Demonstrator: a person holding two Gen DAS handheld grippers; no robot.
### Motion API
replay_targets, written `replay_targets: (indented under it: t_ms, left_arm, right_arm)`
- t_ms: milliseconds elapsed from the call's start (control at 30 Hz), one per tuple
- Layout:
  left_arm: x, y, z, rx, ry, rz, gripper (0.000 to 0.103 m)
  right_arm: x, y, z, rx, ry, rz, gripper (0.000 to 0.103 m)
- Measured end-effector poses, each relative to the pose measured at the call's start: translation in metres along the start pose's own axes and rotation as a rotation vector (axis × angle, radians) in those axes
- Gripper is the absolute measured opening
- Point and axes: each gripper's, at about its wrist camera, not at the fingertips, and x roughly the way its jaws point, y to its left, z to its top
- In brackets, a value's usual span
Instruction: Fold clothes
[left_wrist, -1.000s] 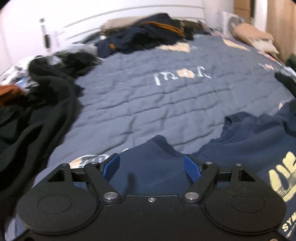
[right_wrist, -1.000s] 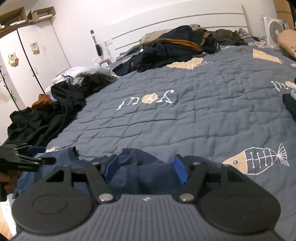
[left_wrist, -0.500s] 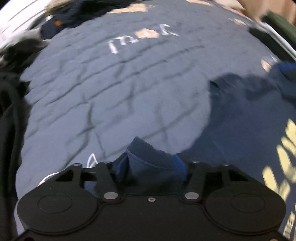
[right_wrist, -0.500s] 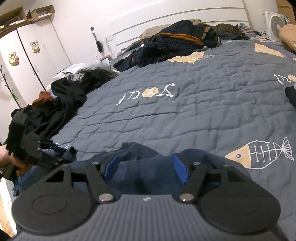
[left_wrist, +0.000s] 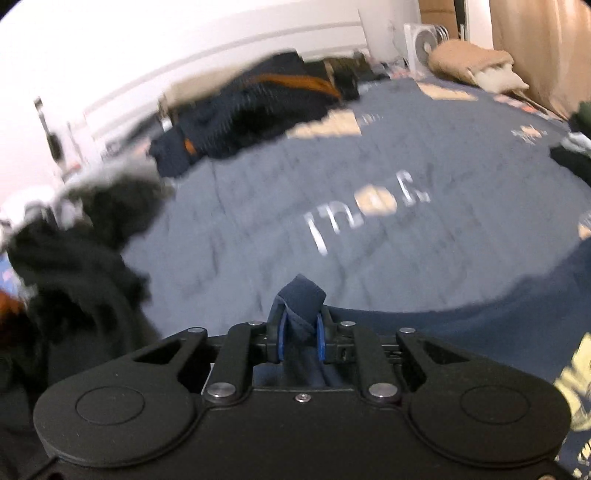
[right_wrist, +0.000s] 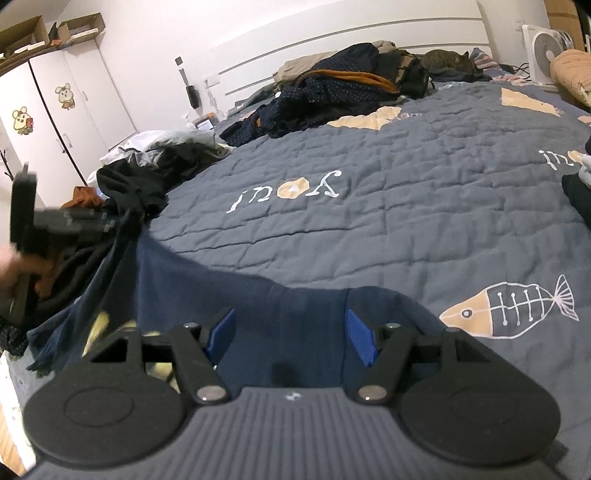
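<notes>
Two hand-held grippers are being shown with one navy blue cotton sweatshirt with a pale yellow print (right_wrist: 303, 332) on a quilted grey-blue bedspread with "you" lettering and fish-skeleton motifs (right_wrist: 424, 206).

In the left wrist view, the left gripper (left_wrist: 300, 334) is being seen closed down narrow on a bunched fold of the sweatshirt (left_wrist: 301, 302); the cloth is being pinched between the blue pads (left_wrist: 320, 338), and a tuft is sticking up just past the fingertips. The rest of the garment is being stretched away to the right, along the near edge of the bedspread (left_wrist: 369, 240), with part of the yellow print showing at the right edge. The right wrist view is showing the same gripper (right_wrist: 107, 227) at the far left, blurred, with the sweatshirt's corner being drawn up taut from the bed to it.

The right gripper (right_wrist: 291, 332) is being held wide apart, its blue pads (right_wrist: 360, 339) standing on either side of a flat stretch of the sweatshirt lying just ahead and beneath; nothing is being pinched between them.

A heap of black clothing (right_wrist: 136, 184) is lying along the bed's left side, and a pile of dark navy and orange garments (right_wrist: 332, 92) is lying by the white headboard (right_wrist: 369, 33).
</notes>
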Motion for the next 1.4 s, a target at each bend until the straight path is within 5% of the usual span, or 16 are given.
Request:
replay_targets:
  t_ms: [133, 300, 400, 533, 700, 900, 1067, 1233, 1400]
  left_arm:
    - [0.016, -0.001, 0.037, 0.002, -0.064, 0.093, 0.007]
    - [0.05, 0.002, 0.06, -0.045, 0.007, 0.138, 0.008]
    - [0.055, -0.001, 0.054, -0.071, 0.079, 0.085, 0.014]
    - [0.029, -0.014, 0.044, -0.043, 0.049, 0.003, 0.057]
    - [0.01, -0.052, 0.048, 0.048, 0.05, -0.157, 0.059]
    - [0.031, -0.125, 0.063, 0.175, 0.089, -0.279, 0.064]
    - [0.069, -0.154, 0.076, 0.165, 0.107, -0.262, 0.064]
    - [0.11, -0.152, 0.056, 0.09, 0.284, -0.238, 0.064]
    - [0.09, -0.15, 0.021, 0.147, 0.328, -0.335, 0.064]
  right_arm:
    - [-0.002, -0.004, 0.002, 0.016, -0.024, -0.009, 0.066]
    - [-0.005, -0.015, 0.005, 0.052, -0.047, -0.01, 0.066]
    - [-0.007, -0.02, 0.006, 0.07, -0.051, -0.009, 0.066]
    - [-0.008, -0.027, 0.007, 0.094, -0.056, -0.007, 0.066]
    - [-0.011, -0.033, 0.01, 0.125, -0.068, -0.001, 0.066]
    - [-0.019, -0.039, 0.013, 0.146, -0.091, 0.012, 0.066]
    - [-0.022, -0.05, 0.014, 0.188, -0.102, 0.017, 0.066]
    - [-0.023, -0.056, 0.013, 0.19, -0.095, 0.021, 0.066]
    - [-0.025, -0.061, 0.012, 0.208, -0.097, 0.035, 0.066]
